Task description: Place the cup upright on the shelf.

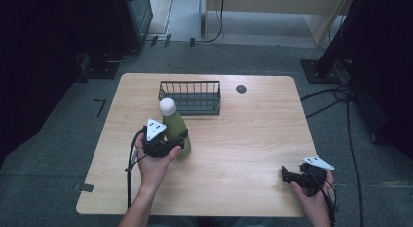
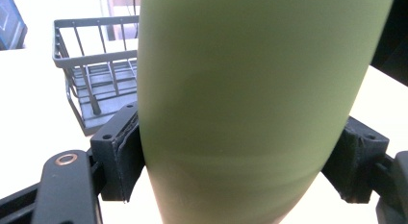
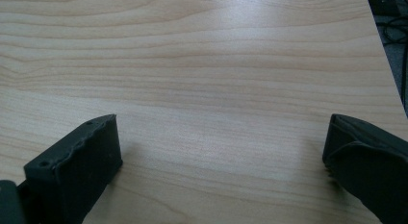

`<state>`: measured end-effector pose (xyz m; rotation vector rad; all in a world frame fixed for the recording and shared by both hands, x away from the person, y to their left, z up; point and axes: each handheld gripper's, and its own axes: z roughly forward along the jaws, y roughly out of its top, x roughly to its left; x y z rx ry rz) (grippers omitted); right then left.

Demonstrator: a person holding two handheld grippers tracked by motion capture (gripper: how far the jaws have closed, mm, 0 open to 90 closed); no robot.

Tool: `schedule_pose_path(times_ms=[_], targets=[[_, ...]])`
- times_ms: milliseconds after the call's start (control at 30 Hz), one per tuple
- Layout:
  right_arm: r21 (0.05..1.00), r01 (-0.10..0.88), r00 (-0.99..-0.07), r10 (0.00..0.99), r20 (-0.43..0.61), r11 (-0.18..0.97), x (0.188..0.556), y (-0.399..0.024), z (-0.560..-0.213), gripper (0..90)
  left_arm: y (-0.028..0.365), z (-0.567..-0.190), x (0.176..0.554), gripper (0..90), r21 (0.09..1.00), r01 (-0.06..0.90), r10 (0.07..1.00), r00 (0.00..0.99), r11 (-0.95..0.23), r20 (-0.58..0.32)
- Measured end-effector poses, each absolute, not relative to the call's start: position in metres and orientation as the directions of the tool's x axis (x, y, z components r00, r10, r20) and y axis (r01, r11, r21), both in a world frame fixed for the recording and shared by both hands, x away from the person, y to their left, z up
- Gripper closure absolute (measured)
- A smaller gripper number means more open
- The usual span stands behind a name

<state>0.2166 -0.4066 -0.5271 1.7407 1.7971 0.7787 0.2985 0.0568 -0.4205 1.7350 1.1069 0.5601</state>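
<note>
The right gripper point(image 3: 221, 156) holds its two black jaws spread wide over the pale wood-grain counter point(image 3: 202, 65), with bare wood between them.

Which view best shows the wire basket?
The high view: the whole wire basket stands on the table behind the green bottle. The left gripper view catches one end, cut off by the bottle. The right gripper view looks at bare wood.

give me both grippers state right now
Left gripper: closed on the green bottle.
Right gripper: open, holding nothing, over the table.
</note>
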Motion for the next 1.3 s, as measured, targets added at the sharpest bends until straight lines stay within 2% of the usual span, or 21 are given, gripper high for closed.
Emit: schedule_pose_path(times_ms=[533,1300], targets=[[0.712,0.702,-0.043,0.999,0.027,0.011,0.217,-0.407,-0.527,0.0,0.068,-0.398,0.322,21.6,0.909,0.407,0.866,0.482,-0.088,-0.132],[0.712,0.702,-0.043,0.999,0.028,0.010,0.217,-0.407,-0.527,0.0,0.062,-0.351,0.363,21.7,0.925,0.364,0.863,0.496,-0.108,-0.094]])
